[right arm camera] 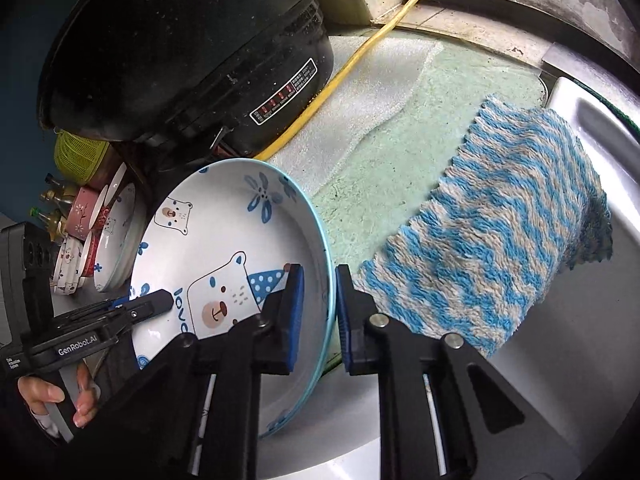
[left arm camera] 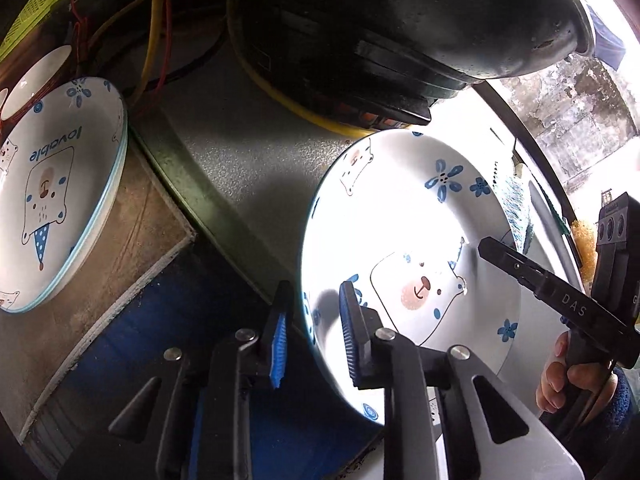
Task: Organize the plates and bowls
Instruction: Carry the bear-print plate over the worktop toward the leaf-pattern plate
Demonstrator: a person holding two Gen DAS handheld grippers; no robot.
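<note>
The bear plate (left arm camera: pixel 420 240) sat between the two grippers, each of which had its fingers straddling an opposite edge of the rim. In the left wrist view the left gripper (left arm camera: pixel 316 332) had one blue-padded finger (left arm camera: pixel 352 320) inside the plate over its white face and the other (left arm camera: pixel 278 344) outside the rim, the pair drawn in close on the edge. In the right wrist view the right gripper (right arm camera: pixel 318 312) did the same on the far side: one finger (right arm camera: pixel 294 312) lay inside the bowl of the plate just beside the bear's spotted hat, the other (right arm camera: pixel 346 316) outside the pale blue rim, both clamped on it. The right gripper's black body and the hand (left arm camera: pixel 568 380) holding it showed at the right edge of the left view; the left gripper's body and its hand (right arm camera: pixel 60 400) showed at the lower left of the right view.

Ahead of the fingers stood a large black cooker (right arm camera: pixel 192 40) with a yellow cable (right arm camera: pixel 352 68) running past it. Right of the right fingers a blue and grey zigzag cloth (right arm camera: pixel 500 220) hung over the edge of a steel sink (right arm camera: pixel 592 128). Well to the left of the left fingers, a second bear plate (left arm camera: pixel 56 196) marked "lovable" rested on a stack on the tabletop (left arm camera: pixel 132 240).
</note>
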